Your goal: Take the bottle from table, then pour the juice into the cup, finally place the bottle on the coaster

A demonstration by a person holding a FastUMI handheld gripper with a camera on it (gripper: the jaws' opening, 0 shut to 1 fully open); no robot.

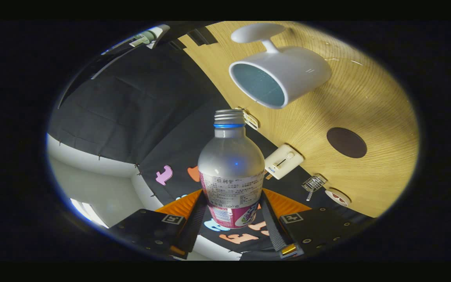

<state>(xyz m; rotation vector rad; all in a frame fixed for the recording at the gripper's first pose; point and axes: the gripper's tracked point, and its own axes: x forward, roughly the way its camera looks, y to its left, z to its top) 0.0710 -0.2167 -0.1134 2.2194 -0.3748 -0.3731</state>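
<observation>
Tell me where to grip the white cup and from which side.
Grip the cup across its round body, from the side away from its handle; that wall is smooth and unobstructed. The gripper is presently shut on the bottle, so it must release that first.

The hand-held gripper [231, 213] is rolled well over to one side, so that the bench surface stands steeply tilted across its view. Its two fingers [194, 219] reach forward, drawn in toward each other, and both press on the lower sides of the bottle [231, 172], one finger on each side, gripping it between them.
</observation>
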